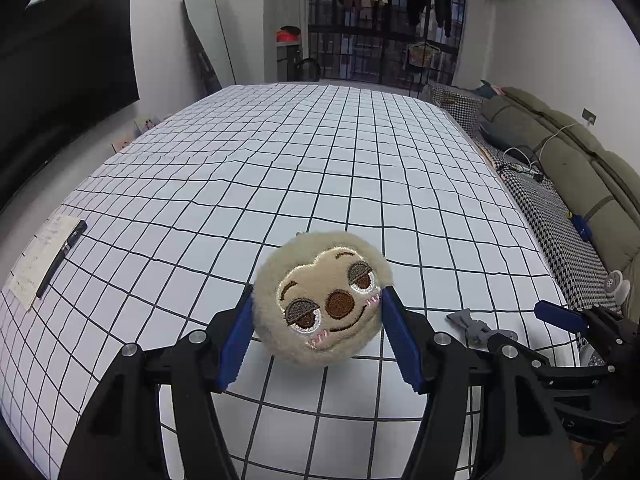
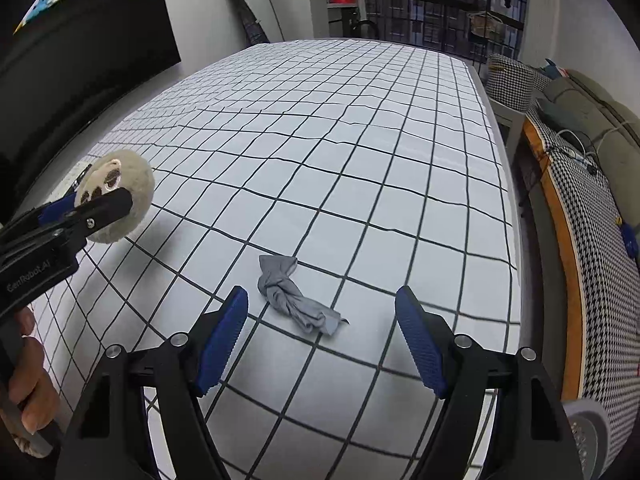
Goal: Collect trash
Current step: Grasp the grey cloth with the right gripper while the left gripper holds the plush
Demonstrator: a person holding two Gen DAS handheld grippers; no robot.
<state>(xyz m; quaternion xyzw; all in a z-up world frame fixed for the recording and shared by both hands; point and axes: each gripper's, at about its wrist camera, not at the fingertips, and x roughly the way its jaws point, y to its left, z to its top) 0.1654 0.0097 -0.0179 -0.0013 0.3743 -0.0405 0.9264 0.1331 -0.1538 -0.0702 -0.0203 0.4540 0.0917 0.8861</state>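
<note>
Two tongs worked: left gripper (image 1: 318, 332) clenched the plush toy (image 1: 320, 300); right gripper (image 2: 322, 332), released, likely needed lowering around the grey cloth (image 2: 296, 296).

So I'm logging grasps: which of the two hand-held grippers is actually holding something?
The left hand-held gripper: it clamps the round plush toy. The right hand-held gripper hangs open above the grey cloth.

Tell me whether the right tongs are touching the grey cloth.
Apart. The right wrist view shows the right tongs open above the grey cloth, with checked sheet visible between each pad and the cloth.
</note>
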